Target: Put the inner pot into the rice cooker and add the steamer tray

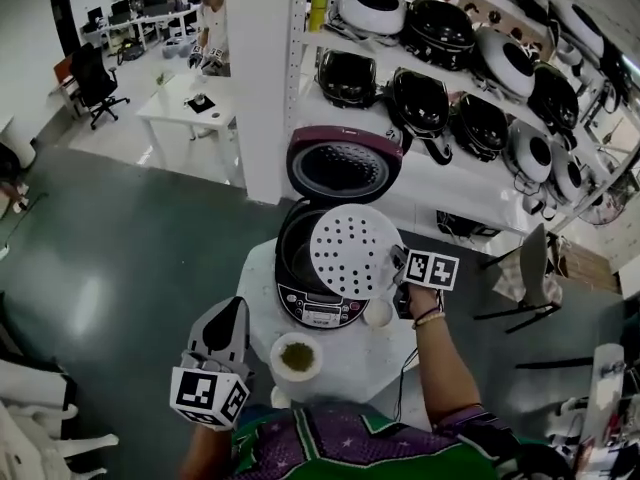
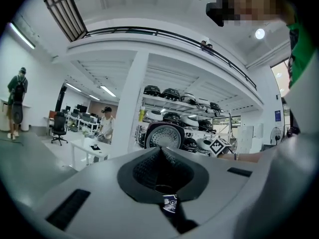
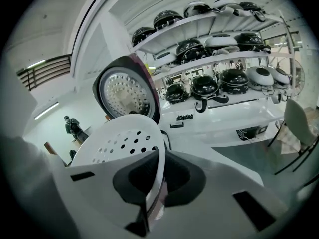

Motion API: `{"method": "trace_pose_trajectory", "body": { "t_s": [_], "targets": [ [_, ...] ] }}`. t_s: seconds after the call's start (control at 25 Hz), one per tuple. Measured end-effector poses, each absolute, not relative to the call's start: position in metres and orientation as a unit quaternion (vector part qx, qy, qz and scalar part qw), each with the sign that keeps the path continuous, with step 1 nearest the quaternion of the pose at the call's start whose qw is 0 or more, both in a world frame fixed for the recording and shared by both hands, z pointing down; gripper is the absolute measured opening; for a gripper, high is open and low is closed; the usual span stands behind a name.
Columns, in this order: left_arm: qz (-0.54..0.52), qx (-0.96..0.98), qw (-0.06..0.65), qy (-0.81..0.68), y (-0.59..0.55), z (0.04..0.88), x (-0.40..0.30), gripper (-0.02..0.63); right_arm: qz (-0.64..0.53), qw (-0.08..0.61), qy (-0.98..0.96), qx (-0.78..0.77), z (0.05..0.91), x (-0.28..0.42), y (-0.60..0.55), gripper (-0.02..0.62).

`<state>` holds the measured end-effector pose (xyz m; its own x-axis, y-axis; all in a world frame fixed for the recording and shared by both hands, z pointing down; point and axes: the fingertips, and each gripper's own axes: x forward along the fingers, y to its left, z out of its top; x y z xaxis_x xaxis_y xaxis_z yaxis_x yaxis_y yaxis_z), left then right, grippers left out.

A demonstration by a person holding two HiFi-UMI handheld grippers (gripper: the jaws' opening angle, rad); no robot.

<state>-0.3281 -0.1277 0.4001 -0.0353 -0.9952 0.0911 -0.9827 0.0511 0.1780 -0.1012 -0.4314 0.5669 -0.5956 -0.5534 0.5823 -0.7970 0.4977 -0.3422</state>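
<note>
Right gripper [image 1: 398, 271]: fingers clamped on the rim of the steamer tray [image 1: 355, 251]. In the right gripper view the rim runs edge-on between the pads, with the perforated white disc standing out to the left of them.

Tray position: tilted, up above the open rice cooker [image 1: 318, 286], and in the head view it covers the right part of the cooker's mouth. Can't tell if it touches the cooker rim. The dark cavity shows to the left of the tray; can't tell from here whether the inner pot is seated in it.

Cooker lid [image 1: 343, 164] is fully up, inner perforated plate facing the camera. The cooker sits on a small round white bench [image 1: 350, 373].

Left gripper [image 1: 238, 313]: fingers closed together with nothing between them. It's off the bench's left edge, well apart from the cooker, and the left gripper view looks level across the room towards the shelves.

Also on the bench:
- White bowl [image 1: 297, 356] with greenish contents, in front of the cooker.
- Small white cup [image 1: 378, 314], just beside the cooker's front right corner, below the right gripper.

Background: shelving [image 1: 455, 88] loaded with more rice cookers, and a person [image 1: 211, 23] at a white table further back.
</note>
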Motion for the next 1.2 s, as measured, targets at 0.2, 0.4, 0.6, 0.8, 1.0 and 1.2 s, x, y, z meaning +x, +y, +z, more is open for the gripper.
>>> {"method": "trace_pose_trajectory", "body": {
  "t_s": [0.2, 0.4, 0.6, 0.8, 1.0, 1.2],
  "targets": [
    [-0.030, 0.670, 0.102, -0.735, -0.121, 0.402, -0.327, 0.021, 0.297, 0.222, -0.851, 0.372, 0.579, -0.136, -0.442, 0.017],
    [-0.022, 0.651, 0.109, -0.751, -0.116, 0.407, -0.327, 0.021, 0.296, 0.244, -0.853, 0.353, 0.594, -0.160, -0.448, 0.018],
    [-0.018, 0.636, 0.119, -0.763, -0.109, 0.412, -0.327, 0.021, 0.286, 0.266, -0.852, 0.350, 0.607, -0.171, -0.453, 0.020],
    [-0.018, 0.625, 0.122, -0.771, -0.100, 0.415, -0.330, 0.021, 0.282, 0.272, -0.849, 0.355, 0.617, -0.176, -0.450, 0.021],
    [-0.017, 0.622, 0.123, -0.773, -0.100, 0.416, -0.330, 0.021, 0.268, 0.285, -0.847, 0.359, 0.621, -0.181, -0.453, 0.035],
    [-0.018, 0.621, 0.124, -0.774, -0.100, 0.413, -0.331, 0.021, 0.240, 0.305, -0.849, 0.358, 0.620, -0.181, -0.453, 0.041]
  ]
}}
